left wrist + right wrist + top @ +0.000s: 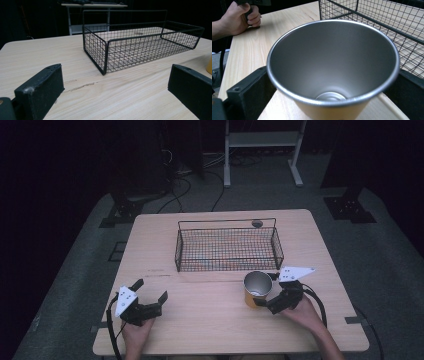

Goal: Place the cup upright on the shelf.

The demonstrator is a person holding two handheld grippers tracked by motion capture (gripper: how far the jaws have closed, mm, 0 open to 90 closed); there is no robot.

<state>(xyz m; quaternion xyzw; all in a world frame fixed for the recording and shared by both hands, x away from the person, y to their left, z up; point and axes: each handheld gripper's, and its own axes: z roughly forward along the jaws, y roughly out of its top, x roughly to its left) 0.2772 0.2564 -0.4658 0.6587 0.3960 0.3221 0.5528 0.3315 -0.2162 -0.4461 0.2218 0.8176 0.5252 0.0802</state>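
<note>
Two black jaws of the right gripper stand on either side of the yellow-walled steel cup with a silver inside, one at each flank just under the rim. In the right gripper view they sit close against the cup's wall, but whether they press it or only bracket it I cannot tell. The cup stands upright on the pale wooden table, at about five o'clock from the black wire basket with a tall handle bar and just beside its near wall.

The left gripper rests at about seven o'clock of the basket, well apart from the cup, its jaws spread wide with nothing between them; the left gripper view looks past them to the basket's corner.

The main risk, as I judge it, is the cup's taper: it widens toward the rim, so a loose squeeze low on the wall could let it slide down or tip as it is lifted. A second risk is the basket's near rim. If the cup is carried toward twelve o'clock too low, its base could catch the wire and knock the cup out of the jaws or shove the light basket along the table.
</note>
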